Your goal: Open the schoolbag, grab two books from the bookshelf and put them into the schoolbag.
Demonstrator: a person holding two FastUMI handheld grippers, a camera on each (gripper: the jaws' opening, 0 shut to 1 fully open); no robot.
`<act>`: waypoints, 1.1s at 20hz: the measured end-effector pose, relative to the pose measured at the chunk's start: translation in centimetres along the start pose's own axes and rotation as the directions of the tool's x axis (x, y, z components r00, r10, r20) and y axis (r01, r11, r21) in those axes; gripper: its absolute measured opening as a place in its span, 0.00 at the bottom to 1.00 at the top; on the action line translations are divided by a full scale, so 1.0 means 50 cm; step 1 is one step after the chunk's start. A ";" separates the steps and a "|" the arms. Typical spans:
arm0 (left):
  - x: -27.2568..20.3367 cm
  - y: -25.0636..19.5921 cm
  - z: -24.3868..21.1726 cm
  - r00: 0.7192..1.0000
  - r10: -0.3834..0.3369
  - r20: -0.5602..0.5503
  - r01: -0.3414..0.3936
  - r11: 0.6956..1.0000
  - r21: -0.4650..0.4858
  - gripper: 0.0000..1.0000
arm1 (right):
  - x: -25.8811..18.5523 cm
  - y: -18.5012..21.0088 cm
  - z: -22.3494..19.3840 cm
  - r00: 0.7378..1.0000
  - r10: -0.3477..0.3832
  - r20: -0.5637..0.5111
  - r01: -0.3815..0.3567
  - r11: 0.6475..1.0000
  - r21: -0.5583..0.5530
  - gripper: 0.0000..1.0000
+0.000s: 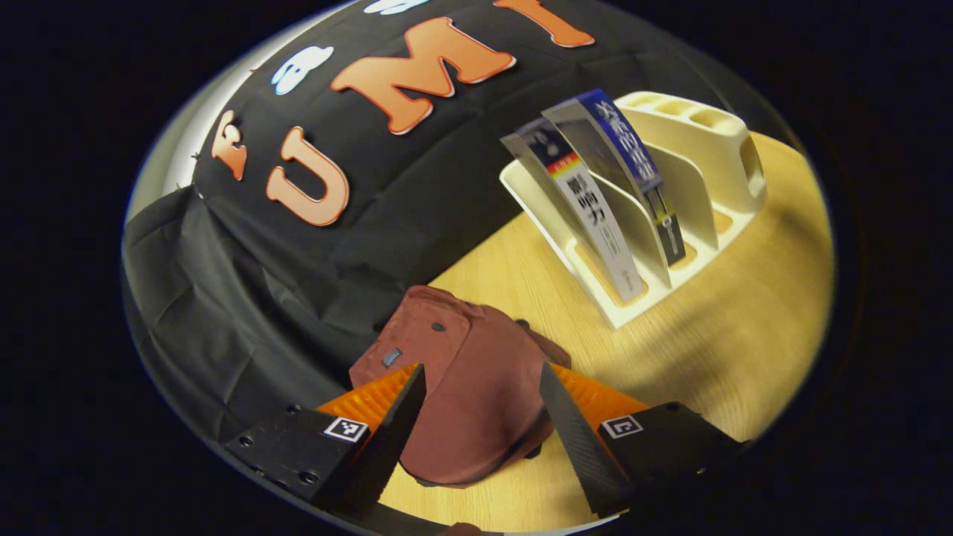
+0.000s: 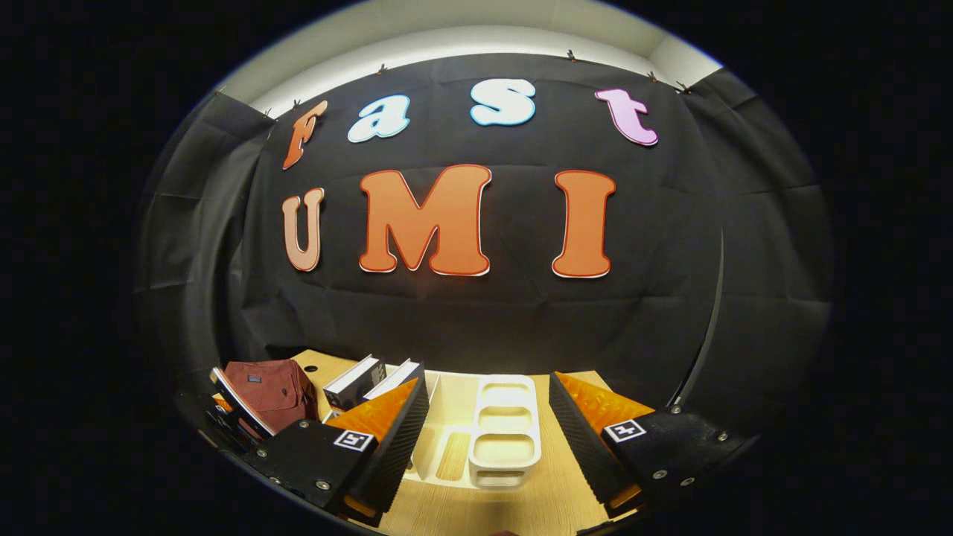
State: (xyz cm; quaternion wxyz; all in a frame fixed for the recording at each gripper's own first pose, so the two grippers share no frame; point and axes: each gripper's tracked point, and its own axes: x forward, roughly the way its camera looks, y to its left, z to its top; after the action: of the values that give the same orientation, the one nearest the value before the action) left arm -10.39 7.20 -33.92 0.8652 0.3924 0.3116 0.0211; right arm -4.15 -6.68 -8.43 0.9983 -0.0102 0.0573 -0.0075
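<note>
Wooden table [image 1: 744, 350]: left gripper [image 1: 480, 428] gapes empty over the closed bag [image 1: 461, 387] — lined up to open it; right gripper [image 2: 488, 435] also spread, empty, facing the shelf [image 2: 506, 432] — books [image 2: 372, 381] ahead-left.

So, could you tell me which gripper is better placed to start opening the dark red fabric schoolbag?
Left. The left gripper hangs open right over the dark red fabric schoolbag; the right gripper, also open, faces the cream plastic bookshelf.

We see a pale wooden counter [image 1: 744, 357] against creased black cloth [image 2: 484, 320], a white wall [image 2: 447, 30] above it.
</note>
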 end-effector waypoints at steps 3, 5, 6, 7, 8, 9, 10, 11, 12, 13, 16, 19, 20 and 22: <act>0.016 -0.032 -0.061 0.998 -0.010 -0.056 0.015 0.997 0.080 0.98 | 0.020 -0.005 -0.015 1.000 -0.008 -0.016 0.008 1.000 -0.024 0.96; 0.030 -0.037 -0.102 0.995 -0.001 -0.098 0.012 0.994 0.107 0.98 | 0.031 0.003 -0.021 1.000 -0.001 -0.026 0.001 1.000 -0.021 0.96; 0.037 -0.037 -0.115 0.993 0.011 -0.118 0.003 0.993 0.120 0.98 | 0.037 0.005 -0.023 1.000 0.000 -0.026 -0.001 1.000 -0.022 0.96; 0.042 -0.029 -0.123 0.991 0.032 -0.127 -0.015 0.991 0.132 0.98 | 0.044 0.012 -0.023 1.000 0.002 -0.027 -0.002 1.000 -0.025 0.96; 0.041 -0.023 -0.129 0.991 0.046 -0.127 -0.028 0.989 0.142 0.98 | 0.047 0.016 -0.024 1.000 0.006 -0.028 -0.006 1.000 -0.028 0.96; 0.041 -0.015 -0.126 0.991 0.062 -0.117 -0.044 0.987 0.152 0.98 | 0.049 0.021 -0.025 1.000 0.010 -0.028 -0.011 0.999 -0.032 0.96; 0.039 -0.005 -0.117 0.993 0.068 -0.100 -0.051 0.985 0.163 0.98 | 0.052 0.025 -0.025 1.000 0.013 -0.029 -0.014 0.999 -0.036 0.97; 0.046 -0.002 -0.114 0.993 0.072 -0.095 -0.055 0.984 0.171 0.98 | 0.056 0.029 -0.028 0.999 0.016 -0.032 -0.018 0.999 -0.038 0.97; 0.041 0.004 -0.106 0.994 0.073 -0.075 -0.058 0.981 0.185 0.97 | 0.060 0.034 -0.028 0.999 0.019 -0.035 -0.020 0.999 -0.036 0.97; 0.038 0.010 -0.097 0.995 0.076 -0.068 -0.061 0.977 0.203 0.97 | 0.062 0.035 -0.028 0.999 0.020 -0.037 -0.021 0.999 -0.034 0.97; 0.028 0.066 -0.062 0.991 0.136 -0.004 -0.131 0.964 0.233 0.95 | 0.070 0.038 -0.022 0.999 0.014 -0.034 -0.015 0.999 -0.039 0.96; 0.070 0.080 -0.067 0.991 0.133 -0.012 -0.126 0.960 0.250 0.93 | 0.078 0.048 -0.024 0.999 0.014 -0.040 -0.016 0.999 -0.038 0.96; 0.094 0.079 -0.081 0.992 0.126 -0.025 -0.116 0.964 0.241 0.93 | 0.082 0.058 -0.023 0.998 0.018 -0.055 -0.020 0.999 -0.039 0.96; 0.138 0.080 -0.110 0.991 0.114 -0.073 -0.092 0.962 0.258 0.89 | 0.083 0.085 -0.007 0.998 0.031 -0.060 -0.034 0.998 -0.061 0.96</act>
State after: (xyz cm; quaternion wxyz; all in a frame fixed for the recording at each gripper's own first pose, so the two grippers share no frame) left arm -7.09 15.59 -37.49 0.7909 0.5145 0.3284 0.0432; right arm -0.01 -2.50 -9.36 0.9953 -0.0400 0.0872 0.0102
